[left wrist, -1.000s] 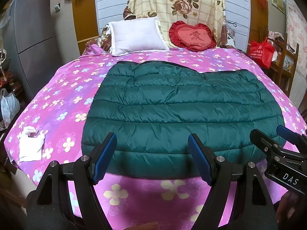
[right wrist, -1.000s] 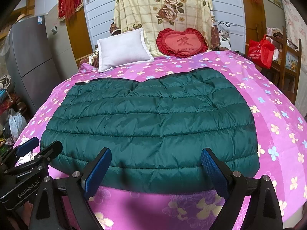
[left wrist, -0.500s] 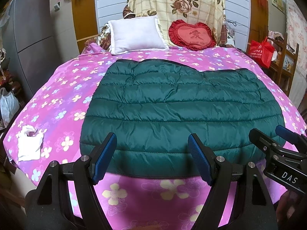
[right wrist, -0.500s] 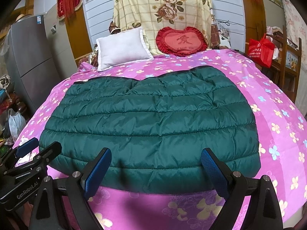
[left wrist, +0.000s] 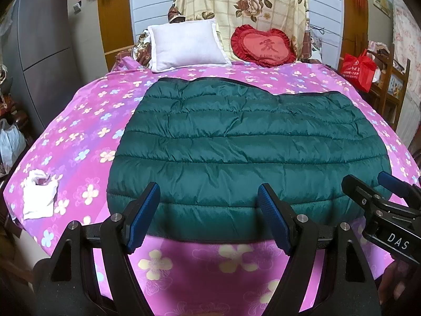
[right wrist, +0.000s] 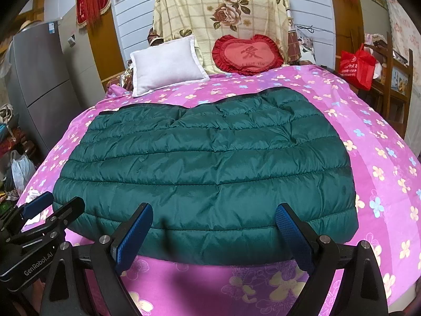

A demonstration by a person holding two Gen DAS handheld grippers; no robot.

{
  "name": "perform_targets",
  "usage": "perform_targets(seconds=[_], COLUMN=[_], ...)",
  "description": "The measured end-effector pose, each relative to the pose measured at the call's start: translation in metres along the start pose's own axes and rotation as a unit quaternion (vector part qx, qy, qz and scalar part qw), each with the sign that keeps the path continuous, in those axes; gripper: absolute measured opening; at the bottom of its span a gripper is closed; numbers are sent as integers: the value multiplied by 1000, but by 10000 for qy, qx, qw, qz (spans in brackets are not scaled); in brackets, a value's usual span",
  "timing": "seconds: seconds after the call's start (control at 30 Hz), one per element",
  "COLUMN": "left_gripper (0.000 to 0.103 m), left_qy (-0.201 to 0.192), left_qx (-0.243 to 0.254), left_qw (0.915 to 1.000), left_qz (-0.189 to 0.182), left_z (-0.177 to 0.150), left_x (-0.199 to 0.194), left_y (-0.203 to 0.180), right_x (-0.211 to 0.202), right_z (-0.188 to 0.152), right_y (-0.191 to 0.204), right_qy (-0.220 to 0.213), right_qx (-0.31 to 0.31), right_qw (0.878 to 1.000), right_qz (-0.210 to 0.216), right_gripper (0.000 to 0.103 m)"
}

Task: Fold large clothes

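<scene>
A dark green quilted down garment (left wrist: 244, 144) lies flat on the pink flowered bed (left wrist: 86, 121); it also shows in the right wrist view (right wrist: 210, 166). My left gripper (left wrist: 209, 208) is open and empty, above the garment's near hem towards its left side. My right gripper (right wrist: 213, 226) is open and empty, above the near hem towards its right side. Each gripper shows at the edge of the other's view: the right one (left wrist: 381, 197), the left one (right wrist: 50, 205). Neither touches the cloth.
A white pillow (left wrist: 184, 44) and a red heart cushion (left wrist: 263, 46) lean at the bed's head. A crumpled white bag (left wrist: 38, 197) lies on the bed's left edge. A grey fridge (left wrist: 39, 52) stands left; a red bag (left wrist: 359, 67) and wooden shelf stand right.
Both grippers have stayed open and shifted only slightly; the garment has not moved.
</scene>
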State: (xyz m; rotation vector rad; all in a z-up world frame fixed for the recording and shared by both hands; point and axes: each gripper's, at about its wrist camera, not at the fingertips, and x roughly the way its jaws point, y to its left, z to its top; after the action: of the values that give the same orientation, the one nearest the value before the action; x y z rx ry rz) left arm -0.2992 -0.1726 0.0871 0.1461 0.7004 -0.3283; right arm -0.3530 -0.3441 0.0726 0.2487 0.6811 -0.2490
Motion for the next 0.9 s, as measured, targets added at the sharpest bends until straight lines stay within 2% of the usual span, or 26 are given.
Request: perform_targets(seconds=[0.9], left_gripper=[77], left_qy=[83], left_qx=[4], left_qw=[10000], left_qz=[-6], left_z=[-3], left_x=[7], left_y=[2], right_x=[6], right_z=[-1], right_y=[3], right_qy=[94], right_qx=[-6], right_qw=[10000], right_qz=[-10], right_gripper=[93])
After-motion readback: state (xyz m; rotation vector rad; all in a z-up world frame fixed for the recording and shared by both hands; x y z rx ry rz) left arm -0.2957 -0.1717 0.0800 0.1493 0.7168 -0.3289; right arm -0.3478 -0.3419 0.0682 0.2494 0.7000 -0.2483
